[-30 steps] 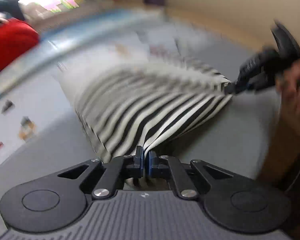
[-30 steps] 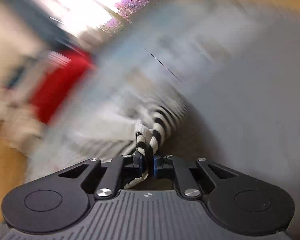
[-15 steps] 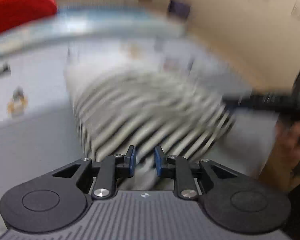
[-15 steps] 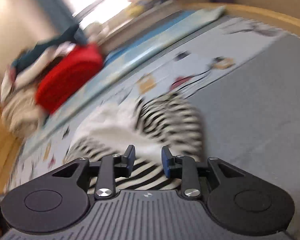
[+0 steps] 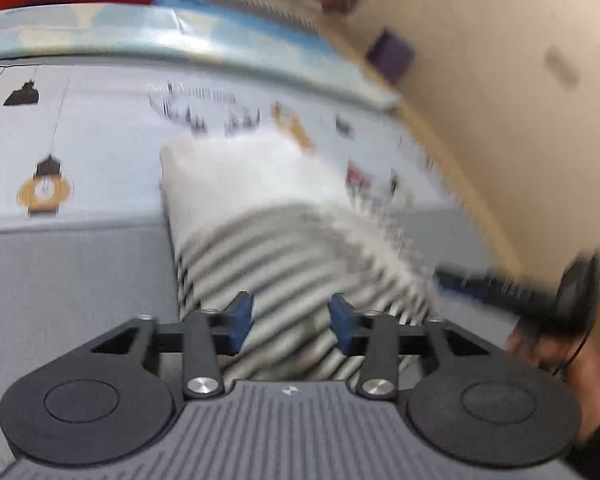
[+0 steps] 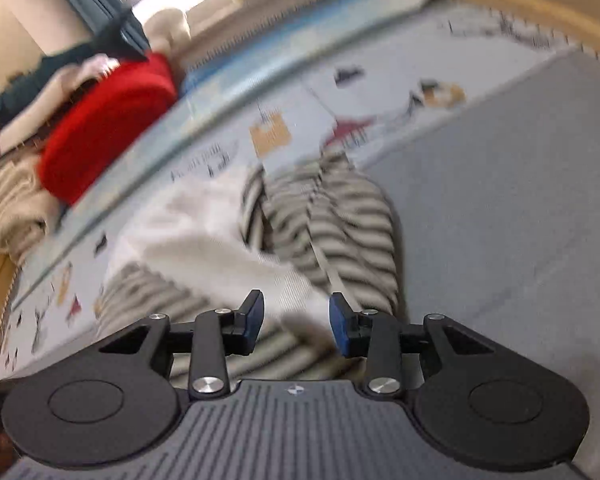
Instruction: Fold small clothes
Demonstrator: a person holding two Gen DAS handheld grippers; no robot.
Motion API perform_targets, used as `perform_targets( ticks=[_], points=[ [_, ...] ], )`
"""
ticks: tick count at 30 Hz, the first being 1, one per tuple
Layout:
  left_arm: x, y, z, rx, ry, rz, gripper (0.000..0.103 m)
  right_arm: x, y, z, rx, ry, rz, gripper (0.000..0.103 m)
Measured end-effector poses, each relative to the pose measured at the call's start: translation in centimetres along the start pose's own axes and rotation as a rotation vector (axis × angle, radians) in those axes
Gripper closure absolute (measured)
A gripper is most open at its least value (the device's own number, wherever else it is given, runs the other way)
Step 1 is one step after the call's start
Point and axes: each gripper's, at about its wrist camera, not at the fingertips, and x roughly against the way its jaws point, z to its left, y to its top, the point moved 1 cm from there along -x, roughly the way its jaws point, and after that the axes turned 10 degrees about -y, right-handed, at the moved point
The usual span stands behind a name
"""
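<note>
Both grippers (image 5: 290, 322) (image 6: 296, 322) open, striped garment (image 5: 284, 264) released

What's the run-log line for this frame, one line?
phase: released after fold | left gripper: open, just been opening, nothing gripped | right gripper: open, just been opening, nothing gripped | striped garment: lying on mat

Two close downward views, shared striped garment (image 5: 300, 264)
</note>
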Motion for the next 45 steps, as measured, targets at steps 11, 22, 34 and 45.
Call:
perform_targets(
  ticks=[11,22,34,45],
  points=[
    [-7.1,2.1,9.4,0.463,-0.029,0.026,0.015,-5.8,-0.6,-1.3,0.004,-0.135,0.228,0.014],
    [-4.3,2.7,7.6,0.309,0.012,-0.028,0.062,-5.7,-0.2,2.5,0.085,-0.056,0.213,0.076],
    [13.4,3.3,15.7,0.214,0.235,-0.005,0.05,-4.1,-5.3,18.8,0.336,0.3,0.31,0.082],
    [18.3,-1.3,11.4,0.006,0.423,-0.023,0.058,-5.6,-10.1,21.9,0.472,0.103,0.428,0.082]
  ],
)
